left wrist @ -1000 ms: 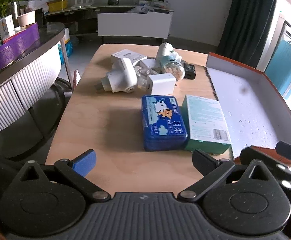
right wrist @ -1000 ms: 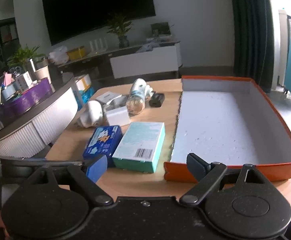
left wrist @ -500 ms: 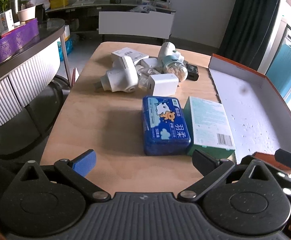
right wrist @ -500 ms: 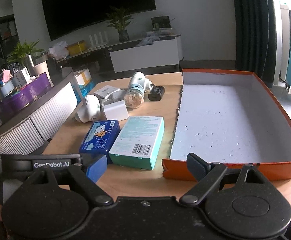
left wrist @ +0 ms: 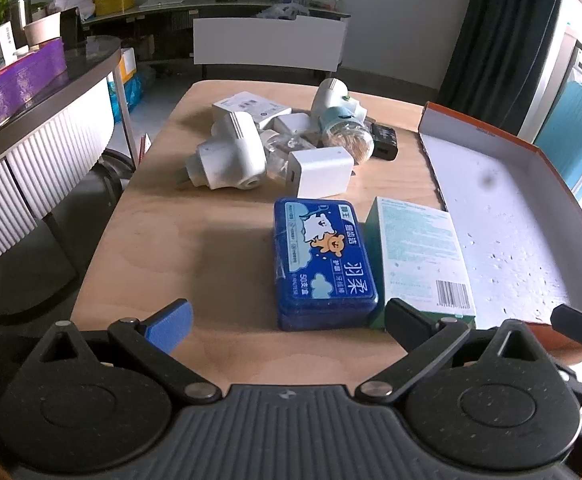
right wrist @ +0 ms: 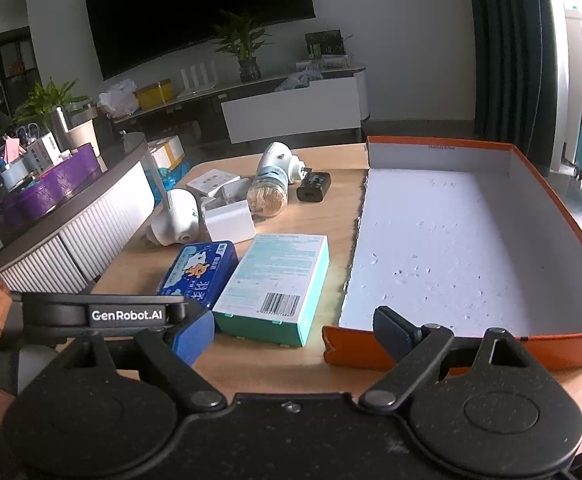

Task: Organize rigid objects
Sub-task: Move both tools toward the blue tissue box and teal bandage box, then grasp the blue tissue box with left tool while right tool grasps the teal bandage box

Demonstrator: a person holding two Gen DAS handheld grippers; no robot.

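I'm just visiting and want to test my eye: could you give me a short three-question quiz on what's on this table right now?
1. True or false: the orange tray already holds the blue tin.
2. Which item lies between the blue tin and the orange tray?
A. teal box
B. black charger
C. white adapter
3. Fill in: the fingers of the left gripper and the right gripper are both ____.

Key: 1 false; 2 A; 3 open, holding nothing.
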